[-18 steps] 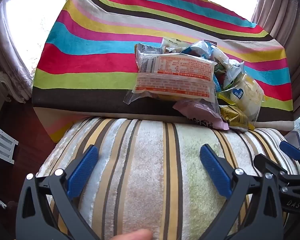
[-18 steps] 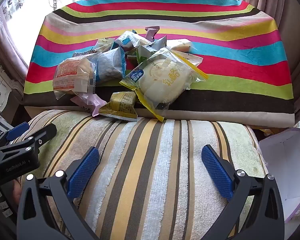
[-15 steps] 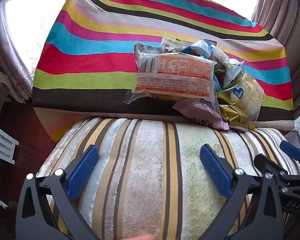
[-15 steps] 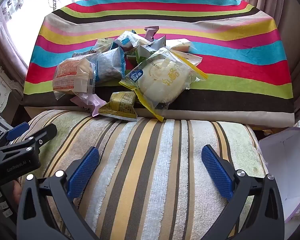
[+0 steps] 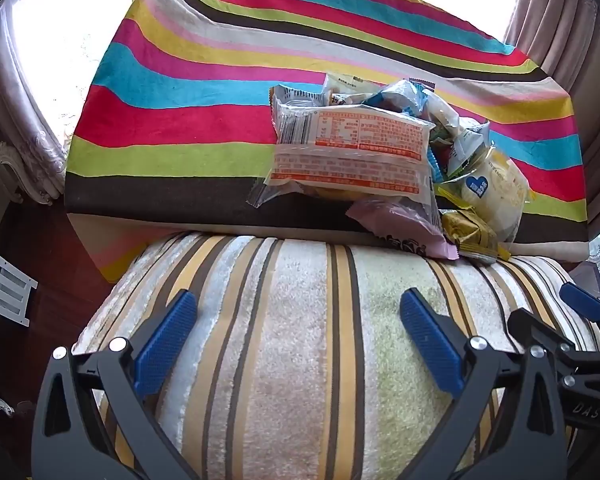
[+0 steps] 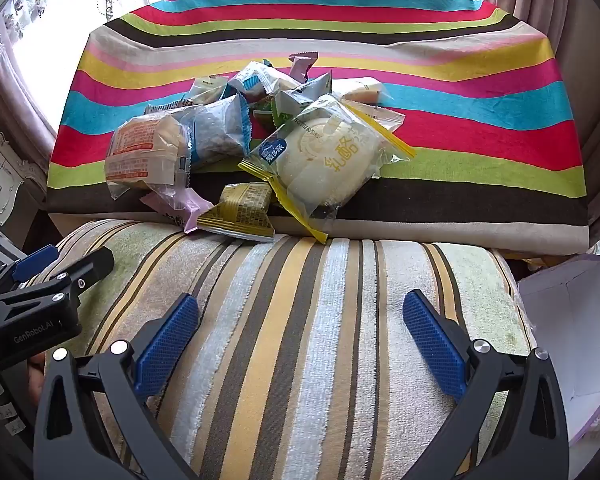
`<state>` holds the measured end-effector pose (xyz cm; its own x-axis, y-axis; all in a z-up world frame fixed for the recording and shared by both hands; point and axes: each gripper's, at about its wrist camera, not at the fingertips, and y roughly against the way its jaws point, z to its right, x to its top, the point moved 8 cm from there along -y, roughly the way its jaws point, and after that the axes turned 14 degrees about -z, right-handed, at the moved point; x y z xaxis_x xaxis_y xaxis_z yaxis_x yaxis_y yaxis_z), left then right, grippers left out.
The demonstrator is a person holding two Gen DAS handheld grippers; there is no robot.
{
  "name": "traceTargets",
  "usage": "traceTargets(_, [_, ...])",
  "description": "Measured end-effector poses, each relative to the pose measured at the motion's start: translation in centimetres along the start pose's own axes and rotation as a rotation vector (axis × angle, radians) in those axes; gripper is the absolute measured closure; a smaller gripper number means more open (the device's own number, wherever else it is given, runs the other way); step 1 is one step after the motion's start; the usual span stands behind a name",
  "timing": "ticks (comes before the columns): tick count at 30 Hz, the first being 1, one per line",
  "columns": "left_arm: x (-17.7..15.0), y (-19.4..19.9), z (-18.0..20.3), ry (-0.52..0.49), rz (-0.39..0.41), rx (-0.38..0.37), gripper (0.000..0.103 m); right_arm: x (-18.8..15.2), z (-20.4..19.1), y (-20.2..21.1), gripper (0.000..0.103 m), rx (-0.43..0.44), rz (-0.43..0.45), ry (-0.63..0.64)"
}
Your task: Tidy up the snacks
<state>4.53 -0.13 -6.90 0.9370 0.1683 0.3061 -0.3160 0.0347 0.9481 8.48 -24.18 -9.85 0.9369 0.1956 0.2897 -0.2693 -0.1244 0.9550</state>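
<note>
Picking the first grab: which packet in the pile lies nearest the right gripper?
The olive-yellow packet, alone hanging off the striped cloth's front edge beside the pink wrapper.

Ahead of the claws, a table under a rainbow-striped cloth (image 5: 172,120). Directly beneath them, a plush cushion with beige, brown and yellow stripes (image 6: 300,320). Right of the right claw, an open white box (image 6: 568,320). Curtains (image 5: 560,20) beyond.

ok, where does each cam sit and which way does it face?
Left wrist: on the left gripper, angled down over the striped cushion at the snack pile; own open fingers and the right gripper show.
Right wrist: on the right gripper, same downward aim; left gripper shows.
Shared: pile, cushion, striped cloth.
</note>
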Motion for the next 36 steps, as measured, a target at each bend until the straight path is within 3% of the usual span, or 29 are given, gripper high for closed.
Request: traceTargets(36, [-0.02, 0.22, -0.17, -0.002, 0.004, 0.001, 0.002, -0.04, -0.06, 0.18, 0.004, -0.001, -0.002, 0.002])
